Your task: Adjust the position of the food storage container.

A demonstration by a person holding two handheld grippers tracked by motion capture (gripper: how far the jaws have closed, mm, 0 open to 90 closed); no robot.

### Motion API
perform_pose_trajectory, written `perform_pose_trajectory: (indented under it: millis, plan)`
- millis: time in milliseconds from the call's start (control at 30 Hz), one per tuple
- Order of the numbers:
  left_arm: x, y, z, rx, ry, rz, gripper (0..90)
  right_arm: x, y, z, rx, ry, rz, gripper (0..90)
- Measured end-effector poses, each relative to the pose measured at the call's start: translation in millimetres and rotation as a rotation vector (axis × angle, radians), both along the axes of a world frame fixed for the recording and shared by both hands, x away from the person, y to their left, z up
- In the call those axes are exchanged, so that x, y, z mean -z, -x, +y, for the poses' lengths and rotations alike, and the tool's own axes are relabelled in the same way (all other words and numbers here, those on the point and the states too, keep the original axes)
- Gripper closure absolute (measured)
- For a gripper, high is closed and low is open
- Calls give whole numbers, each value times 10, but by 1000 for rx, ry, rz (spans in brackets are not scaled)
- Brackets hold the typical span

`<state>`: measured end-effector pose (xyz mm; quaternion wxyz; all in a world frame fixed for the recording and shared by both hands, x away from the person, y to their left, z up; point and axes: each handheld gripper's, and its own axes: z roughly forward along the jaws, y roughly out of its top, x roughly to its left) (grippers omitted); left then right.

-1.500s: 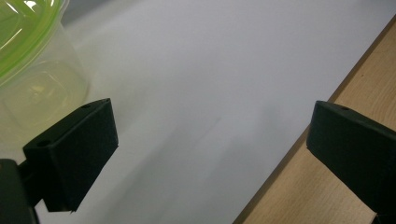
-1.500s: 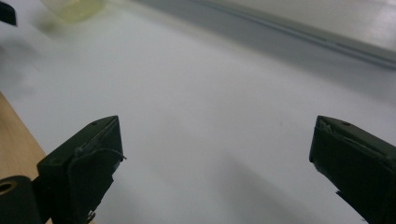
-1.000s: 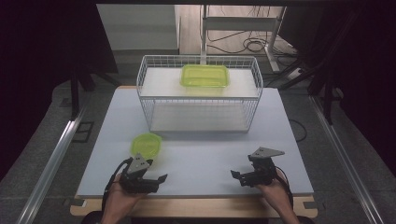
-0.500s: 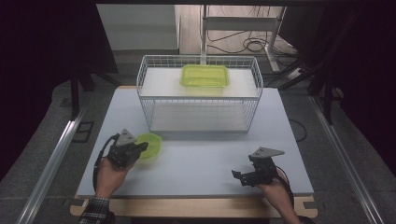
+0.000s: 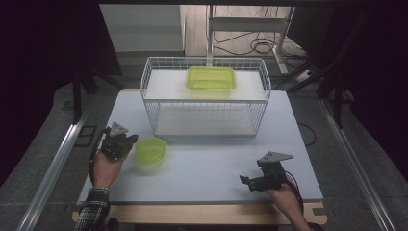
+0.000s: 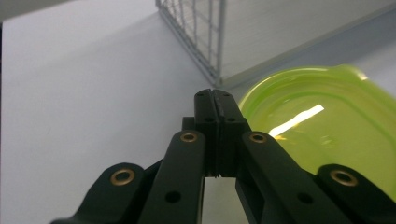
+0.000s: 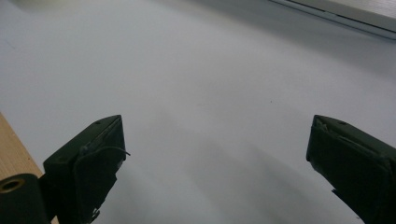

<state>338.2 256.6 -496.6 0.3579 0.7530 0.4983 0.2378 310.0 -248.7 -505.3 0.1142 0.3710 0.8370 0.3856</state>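
Note:
A small round container with a lime-green lid (image 5: 150, 150) sits on the white table (image 5: 216, 168), left of centre. My left gripper (image 5: 131, 140) hovers just at the container's left edge, jaws pressed together with nothing between them. In the left gripper view the shut gripper (image 6: 214, 93) points past the green lid (image 6: 322, 121), which lies to its right and apart from the jaws. My right gripper (image 5: 246, 182) rests near the table's front right, open. Its two pads (image 7: 93, 158) stand wide apart over bare table.
A white wire basket (image 5: 144, 91) stands at the back middle of the table with a rectangular green-lidded container (image 5: 210, 78) inside at its far side. A corner of the basket (image 6: 201, 37) is close ahead of the left gripper. The wooden front edge (image 5: 202, 214) runs below both hands.
The left hand has moved away from the front edge, forward and leftward, and now sits beside the round green container. The right hand has kept still.

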Motion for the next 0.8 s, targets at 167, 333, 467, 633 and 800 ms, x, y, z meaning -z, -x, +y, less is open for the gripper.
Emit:
perform_pose_trajectory:
  millis: [167,333,467,633,800]
  plan:
    - [123,-25,17,-6,23,24,900,18,-3,6,-7,10,10,47]
    - [140,-7,-40,2,29,24,900,33,-4,17,-13,15,14,47]
    - [143,15,-88,12,35,20,900,35,-4,13,-15,18,18,47]
    - [141,49,-177,31,39,20,900,44,-2,20,-21,21,19,47]
    - [133,101,-312,59,42,23,900,48,-2,21,-22,23,20,48]
